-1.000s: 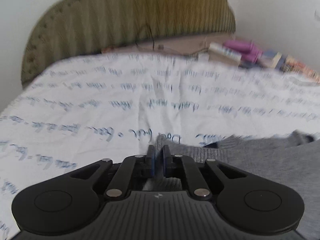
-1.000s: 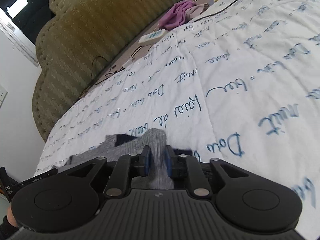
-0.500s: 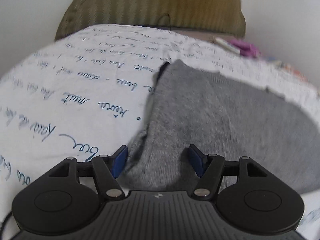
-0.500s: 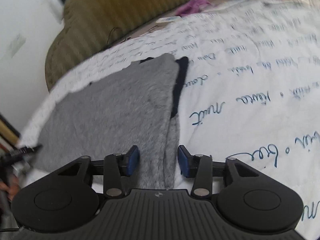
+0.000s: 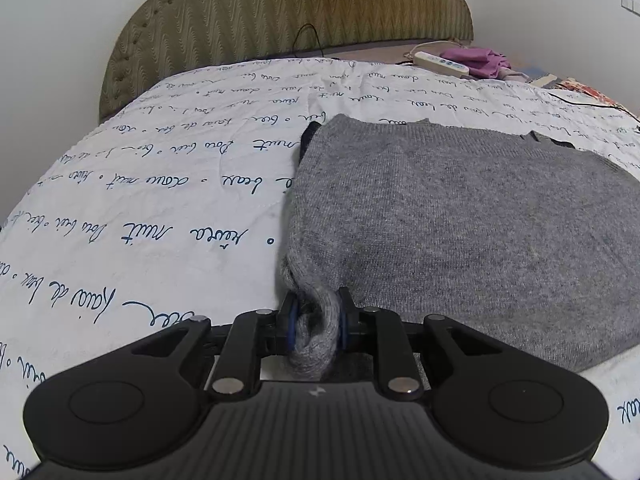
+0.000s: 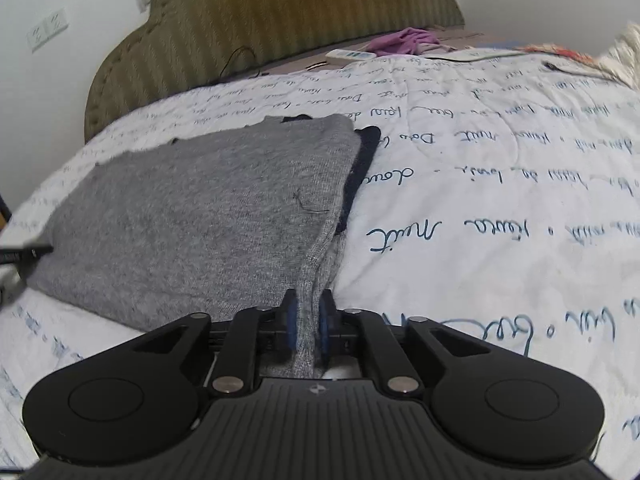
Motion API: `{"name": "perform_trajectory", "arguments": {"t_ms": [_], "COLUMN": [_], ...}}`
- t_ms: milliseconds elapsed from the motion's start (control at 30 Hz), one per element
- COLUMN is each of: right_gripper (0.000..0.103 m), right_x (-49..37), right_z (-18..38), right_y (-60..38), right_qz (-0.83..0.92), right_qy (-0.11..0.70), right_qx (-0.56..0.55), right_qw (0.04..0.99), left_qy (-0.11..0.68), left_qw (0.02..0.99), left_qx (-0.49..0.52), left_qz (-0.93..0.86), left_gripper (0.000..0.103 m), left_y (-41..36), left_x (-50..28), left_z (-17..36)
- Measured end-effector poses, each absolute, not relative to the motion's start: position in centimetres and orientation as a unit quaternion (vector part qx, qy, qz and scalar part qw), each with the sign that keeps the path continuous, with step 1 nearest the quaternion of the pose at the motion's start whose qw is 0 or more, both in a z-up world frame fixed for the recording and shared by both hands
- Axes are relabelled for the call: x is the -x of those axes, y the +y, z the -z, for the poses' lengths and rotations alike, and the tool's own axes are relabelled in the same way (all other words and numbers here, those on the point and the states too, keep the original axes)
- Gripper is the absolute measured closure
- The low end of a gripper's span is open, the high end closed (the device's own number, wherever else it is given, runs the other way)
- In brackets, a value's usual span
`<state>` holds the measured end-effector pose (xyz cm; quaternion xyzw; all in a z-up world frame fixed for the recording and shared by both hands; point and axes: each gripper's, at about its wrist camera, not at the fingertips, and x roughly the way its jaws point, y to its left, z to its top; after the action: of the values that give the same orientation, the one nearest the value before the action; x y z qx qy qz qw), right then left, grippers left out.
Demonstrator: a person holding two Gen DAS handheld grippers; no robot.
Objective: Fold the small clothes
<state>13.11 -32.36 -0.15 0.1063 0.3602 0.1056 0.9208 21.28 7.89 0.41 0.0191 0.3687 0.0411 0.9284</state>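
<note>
Grey sweater lay flat on bed quilt, stretching from both tools toward headboard. Left tool clamped near-left corner; right tool clamped near-right corner. Fold likely runs headboard-ward.

Grey knit sweater with a dark navy edge; white bedspread with blue script; olive chevron-patterned headboard.
</note>
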Motion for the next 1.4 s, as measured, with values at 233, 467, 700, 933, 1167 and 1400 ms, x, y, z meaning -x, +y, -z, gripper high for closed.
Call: {"name": "perform_trajectory", "arguments": {"t_ms": [233,467,700,933,1167,1400], "right_gripper": [0.036,0.035,0.024,0.016,0.065,0.092], "right_x": [-8.7,-6.2,-7.5,-10.2,-12.3,-11.8], "right_z": [-1.4,2.6,2.5,3.0,3.8,5.2], "right_y": [-35.9,-37.7,-35.8,-34.6,-33.3,-33.5], "right_qz": [-0.077,-0.114,-0.104,-0.077,-0.076,-0.070], "right_qy": [0.332,0.348,0.346,0.303,0.320,0.312], "right_qx": [-0.270,-0.478,-0.479,-0.506,-0.515,-0.522], "right_qw": [0.900,0.799,0.800,0.804,0.792,0.791], "left_qy": [0.366,0.378,0.359,0.326,0.323,0.339], "left_qw": [0.929,0.826,0.801,0.821,0.839,0.844], "left_qx": [0.008,0.415,0.478,0.469,0.438,0.414], "left_qz": [-0.056,0.047,0.036,0.009,-0.020,-0.037], "left_gripper": [0.075,0.044,0.041,0.042,0.063,0.097], "left_y": [9.2,15.9,16.1,16.4,15.7,16.1], "left_x": [-18.5,-14.5,-15.0,-17.2,-18.0,-17.9], "left_z": [-1.5,0.0,1.8,2.1,1.9,2.0]}}
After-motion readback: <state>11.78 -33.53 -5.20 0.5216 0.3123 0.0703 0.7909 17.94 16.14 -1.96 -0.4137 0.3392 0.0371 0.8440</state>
